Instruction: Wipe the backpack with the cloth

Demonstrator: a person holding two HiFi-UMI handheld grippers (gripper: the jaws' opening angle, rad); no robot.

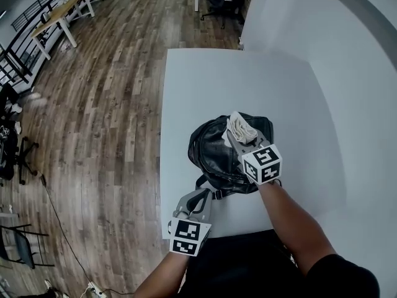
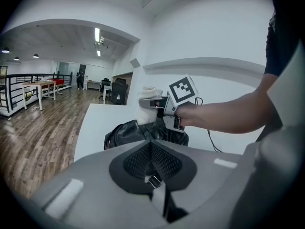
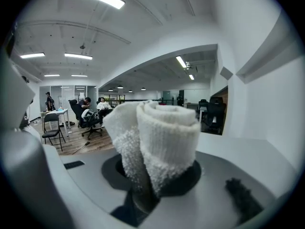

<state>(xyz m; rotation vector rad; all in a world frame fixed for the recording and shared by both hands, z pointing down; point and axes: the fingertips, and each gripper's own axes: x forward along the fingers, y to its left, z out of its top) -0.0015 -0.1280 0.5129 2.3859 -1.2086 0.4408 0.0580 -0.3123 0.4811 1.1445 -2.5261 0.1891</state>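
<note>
A black leather backpack (image 1: 214,154) lies in the middle of the white table (image 1: 198,85). My right gripper (image 1: 237,138) is over its top, shut on a rolled white cloth (image 1: 240,128). In the right gripper view the cloth (image 3: 159,137) stands up between the jaws and hides the bag. My left gripper (image 1: 201,198) is at the bag's near side by the table's front edge, shut on a backpack strap (image 2: 156,187) with a metal buckle. From the left gripper view the backpack (image 2: 125,133) lies just ahead, with the cloth (image 2: 147,111) and right gripper (image 2: 153,103) above it.
The table's left edge (image 1: 164,141) drops to a wooden floor (image 1: 105,123). A white wall (image 1: 347,73) runs along the table's right side. Office chairs (image 1: 220,5) stand beyond the far end. People sit at desks (image 3: 88,111) in the distance.
</note>
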